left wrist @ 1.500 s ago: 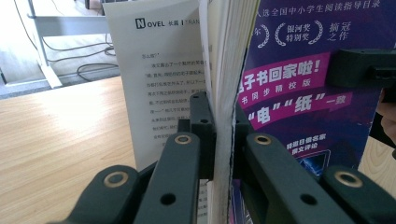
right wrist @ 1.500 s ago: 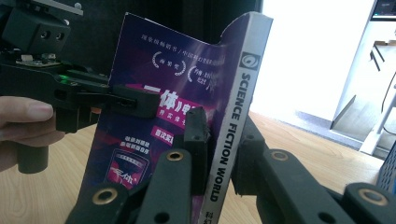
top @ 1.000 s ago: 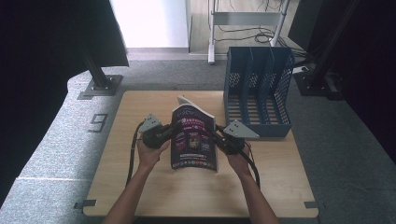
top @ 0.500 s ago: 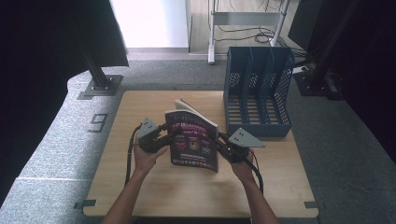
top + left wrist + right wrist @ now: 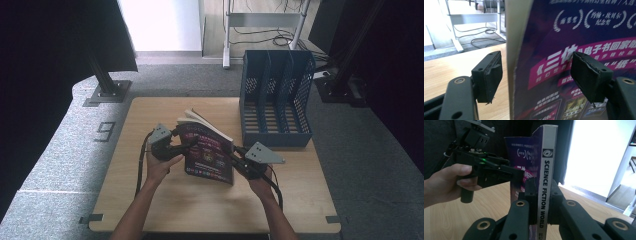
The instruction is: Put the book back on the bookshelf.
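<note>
A magazine (image 5: 207, 156) with a purple cover stands upright near the middle of the wooden table (image 5: 200, 210). Its white spine (image 5: 547, 157) reads "SCIENCE FICTION WORLD". My right gripper (image 5: 543, 203) is shut on the lower spine and shows in the high view (image 5: 236, 156) at the magazine's right side. My left gripper (image 5: 539, 72) straddles the opposite page edge. Its jaws have just been opening, and both pads stand off the magazine (image 5: 579, 30) between them. It sits left of the magazine in the high view (image 5: 184, 145) and shows in the right gripper view (image 5: 515, 176).
A blue file rack (image 5: 275, 100) with three slots stands on the table's back right, just behind the right gripper. Grey carpet surrounds the table. A metal stand (image 5: 107, 90) rises at the back left.
The left gripper's jaws have opened off the magazine's page edge. The right gripper has shifted the magazine slightly to the right and toward the person.
</note>
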`<state>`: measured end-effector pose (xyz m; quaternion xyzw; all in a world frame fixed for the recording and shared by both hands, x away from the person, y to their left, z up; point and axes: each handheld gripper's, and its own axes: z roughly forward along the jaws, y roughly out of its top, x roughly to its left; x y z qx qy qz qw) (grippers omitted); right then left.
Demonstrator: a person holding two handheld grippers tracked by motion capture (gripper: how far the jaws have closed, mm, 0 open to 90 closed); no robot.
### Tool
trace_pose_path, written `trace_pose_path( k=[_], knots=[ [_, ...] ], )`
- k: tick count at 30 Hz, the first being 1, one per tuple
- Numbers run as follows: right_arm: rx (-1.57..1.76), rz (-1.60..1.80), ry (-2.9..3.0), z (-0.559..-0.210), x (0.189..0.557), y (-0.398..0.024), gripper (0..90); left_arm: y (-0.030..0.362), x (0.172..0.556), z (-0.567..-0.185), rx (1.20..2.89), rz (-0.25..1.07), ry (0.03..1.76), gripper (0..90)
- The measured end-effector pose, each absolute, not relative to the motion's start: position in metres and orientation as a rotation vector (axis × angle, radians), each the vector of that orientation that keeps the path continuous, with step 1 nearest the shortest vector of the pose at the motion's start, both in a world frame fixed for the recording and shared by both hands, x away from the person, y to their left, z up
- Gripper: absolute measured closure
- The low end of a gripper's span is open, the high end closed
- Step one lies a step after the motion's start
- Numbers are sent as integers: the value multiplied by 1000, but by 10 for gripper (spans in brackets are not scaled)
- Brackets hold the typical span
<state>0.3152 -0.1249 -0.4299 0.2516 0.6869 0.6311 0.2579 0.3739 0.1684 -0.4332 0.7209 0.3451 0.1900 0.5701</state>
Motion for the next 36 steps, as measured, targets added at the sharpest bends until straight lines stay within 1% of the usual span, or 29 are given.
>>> trace_pose_path(
  k=[5, 7, 11, 14, 21, 24, 25, 27, 32, 36],
  knots=[
    [670, 1708, 1859, -430, 313, -124, 811, 164, 375, -430, 1697, 441, 795, 228],
    [662, 1706, 1864, -430, 311, -125, 811, 164, 377, -429, 1683, 416, 792, 197],
    [655, 1706, 1867, -430, 311, -125, 811, 161, 378, -426, 1683, 412, 779, 177],
    [655, 1709, 1867, -430, 311, -125, 811, 159, 378, -426, 1691, 385, 763, 184],
    [653, 1720, 1873, -430, 311, -126, 801, 160, 377, -425, 1702, 377, 756, 193],
    [645, 1729, 1896, -429, 311, -126, 771, 160, 377, -426, 1700, 377, 754, 199],
    [639, 1733, 1910, -429, 312, -125, 742, 161, 377, -426, 1694, 369, 758, 202],
    [637, 1725, 1919, -429, 313, -124, 729, 161, 377, -427, 1687, 362, 761, 207],
    [643, 1624, 1985, -433, 318, -114, 729, 160, 377, -427, 1683, 364, 762, 215],
    [652, 1623, 1987, -434, 320, -112, 742, 161, 378, -428, 1685, 362, 770, 216]
  ],
)
